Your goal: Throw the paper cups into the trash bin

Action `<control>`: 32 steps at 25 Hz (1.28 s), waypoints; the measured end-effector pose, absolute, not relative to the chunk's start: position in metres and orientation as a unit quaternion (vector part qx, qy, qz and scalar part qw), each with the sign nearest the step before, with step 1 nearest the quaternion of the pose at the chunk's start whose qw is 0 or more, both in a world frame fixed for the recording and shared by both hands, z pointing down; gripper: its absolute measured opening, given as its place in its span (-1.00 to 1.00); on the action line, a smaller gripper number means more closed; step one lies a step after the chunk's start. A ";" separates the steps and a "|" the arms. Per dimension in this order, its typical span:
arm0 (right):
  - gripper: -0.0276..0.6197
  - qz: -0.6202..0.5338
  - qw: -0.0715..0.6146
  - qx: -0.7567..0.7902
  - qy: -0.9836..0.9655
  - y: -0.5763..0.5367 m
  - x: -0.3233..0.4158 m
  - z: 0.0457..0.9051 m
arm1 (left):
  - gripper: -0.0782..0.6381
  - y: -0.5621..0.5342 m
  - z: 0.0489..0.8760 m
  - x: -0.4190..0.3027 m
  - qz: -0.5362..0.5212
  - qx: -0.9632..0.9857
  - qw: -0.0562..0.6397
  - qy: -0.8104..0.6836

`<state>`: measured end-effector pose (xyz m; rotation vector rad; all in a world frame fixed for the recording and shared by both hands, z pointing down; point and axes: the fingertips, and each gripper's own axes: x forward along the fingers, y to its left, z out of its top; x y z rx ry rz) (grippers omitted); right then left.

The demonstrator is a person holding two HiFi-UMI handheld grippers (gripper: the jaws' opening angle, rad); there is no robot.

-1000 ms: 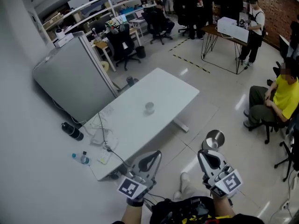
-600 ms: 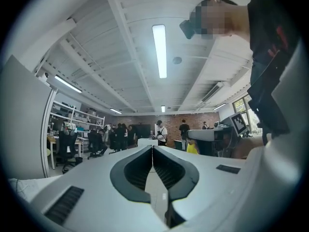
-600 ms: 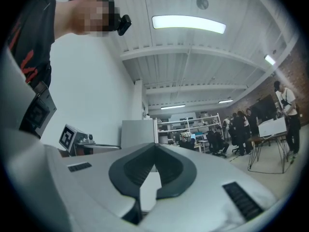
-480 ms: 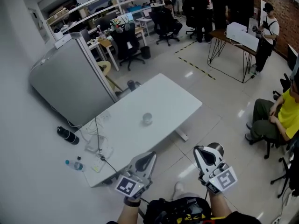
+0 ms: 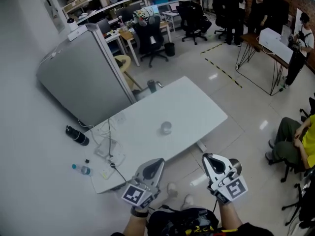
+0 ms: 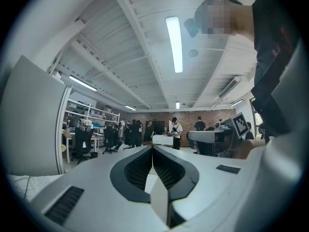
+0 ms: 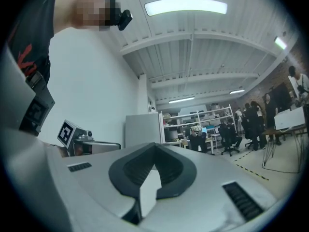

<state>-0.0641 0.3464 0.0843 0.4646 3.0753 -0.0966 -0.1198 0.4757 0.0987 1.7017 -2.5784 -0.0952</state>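
1. The white table (image 5: 197, 107) is standing on the pale floor, stretching from lower left to upper right in the head view, with loose cables (image 5: 110, 149) lying at its near-left end.
2. A grey panel (image 5: 81, 77) is leaning beyond the table's left end.
3. The left gripper (image 5: 157, 161) and right gripper (image 5: 209, 157) are hovering off the table's near edge, pointing level. Each one's jaws are pressing together at the tips with nothing between them.
4. The trash bin (image 5: 236, 165) is sitting on the floor just behind the right gripper, which is hiding most of it.
5. The paper cup (image 5: 166, 127) is sitting near the table's middle, well apart from both grippers. It seems to be standing upright, long axis vertical, though it is small.
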 end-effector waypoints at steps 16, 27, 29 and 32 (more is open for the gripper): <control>-0.90 0.005 0.033 0.182 0.983 0.385 -0.253 0.067 | -0.78 0.516 0.104 -0.311 -0.026 0.515 0.017 -0.857; -0.90 0.009 -0.002 0.186 0.983 0.406 -0.300 0.086 | -0.78 0.521 0.111 -0.351 -0.047 0.535 0.016 -0.844; -0.90 0.010 -0.002 0.187 0.982 0.404 -0.306 0.085 | -0.78 0.518 0.112 -0.355 -0.051 0.535 0.018 -0.843; -0.90 0.013 -0.003 0.192 0.981 0.399 -0.314 0.086 | -0.78 0.514 0.114 -0.357 -0.057 0.534 0.022 -0.843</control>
